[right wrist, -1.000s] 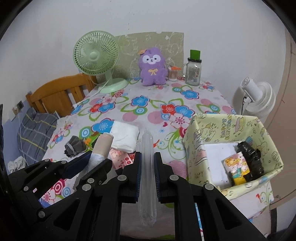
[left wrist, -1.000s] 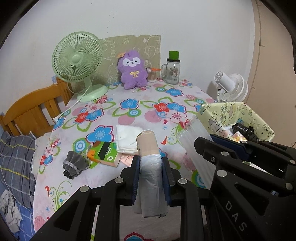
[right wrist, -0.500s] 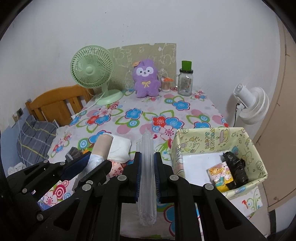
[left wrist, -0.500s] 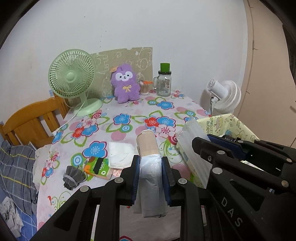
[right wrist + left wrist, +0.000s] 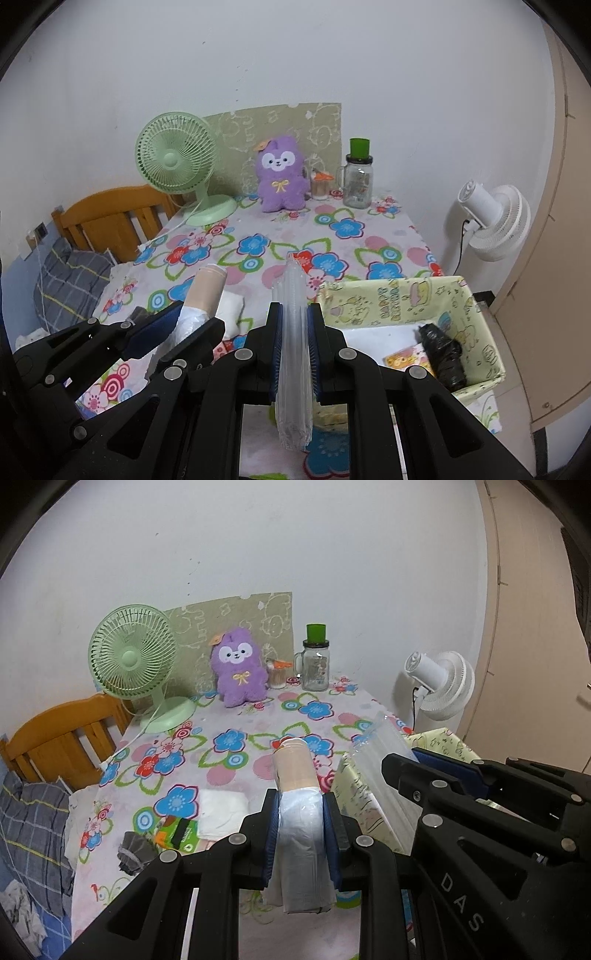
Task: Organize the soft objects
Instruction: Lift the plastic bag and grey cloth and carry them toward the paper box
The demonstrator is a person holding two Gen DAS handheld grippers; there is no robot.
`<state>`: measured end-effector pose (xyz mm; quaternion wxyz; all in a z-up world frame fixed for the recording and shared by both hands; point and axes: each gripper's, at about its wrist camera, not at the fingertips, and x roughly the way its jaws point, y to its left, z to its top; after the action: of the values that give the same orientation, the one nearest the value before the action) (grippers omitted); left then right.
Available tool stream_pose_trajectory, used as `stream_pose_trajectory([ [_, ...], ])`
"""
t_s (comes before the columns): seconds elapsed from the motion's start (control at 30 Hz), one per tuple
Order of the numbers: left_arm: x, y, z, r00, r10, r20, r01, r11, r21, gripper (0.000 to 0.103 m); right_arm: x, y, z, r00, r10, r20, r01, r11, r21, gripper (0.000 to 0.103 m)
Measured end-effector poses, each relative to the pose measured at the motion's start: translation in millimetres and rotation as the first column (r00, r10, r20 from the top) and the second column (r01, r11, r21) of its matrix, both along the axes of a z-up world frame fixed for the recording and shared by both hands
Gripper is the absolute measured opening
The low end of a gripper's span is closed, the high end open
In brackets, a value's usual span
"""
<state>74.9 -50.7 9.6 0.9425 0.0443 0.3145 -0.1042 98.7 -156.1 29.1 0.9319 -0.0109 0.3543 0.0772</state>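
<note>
Jaws of the left gripper (image 5: 300,825) pinch a soft cylindrical roll (image 5: 295,766), beige at its far end and sheathed in crinkled translucent plastic near the pads, while the right gripper (image 5: 294,341) clamps a flat, ribbed, clear plastic bag (image 5: 293,332) edge-on; both are held in the air above the near end of the counter (image 5: 295,236), which is draped in a glossy flower-print cloth. Beside the right gripper stands a pale yellow cartoon-print box (image 5: 399,299) holding a crumpled black bundle (image 5: 441,349), and a fuzzy purple plush toy (image 5: 282,173) sits upright at the far edge next to a green mesh fan (image 5: 175,162)
</note>
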Motion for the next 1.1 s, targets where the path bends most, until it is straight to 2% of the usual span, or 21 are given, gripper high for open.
stream_pose_trajectory([
  [0.7, 23.6, -58.4, -1.5, 0.998, -0.06, -0.007, 0.06, 0.998, -0.01, 0.022, 18.1, -58.9, 0.9, 0.998, -0.069, 0.009, 0.069, 0.998, -0.005, 0.016],
  [1.1, 44.2, -87.7, -10.6, 0.994, -0.103, -0.029, 0.103, 0.995, -0.002, 0.022, 31.2, -89.1, -8.5, 0.993, -0.117, -0.006, 0.117, 0.993, -0.005, 0.016],
])
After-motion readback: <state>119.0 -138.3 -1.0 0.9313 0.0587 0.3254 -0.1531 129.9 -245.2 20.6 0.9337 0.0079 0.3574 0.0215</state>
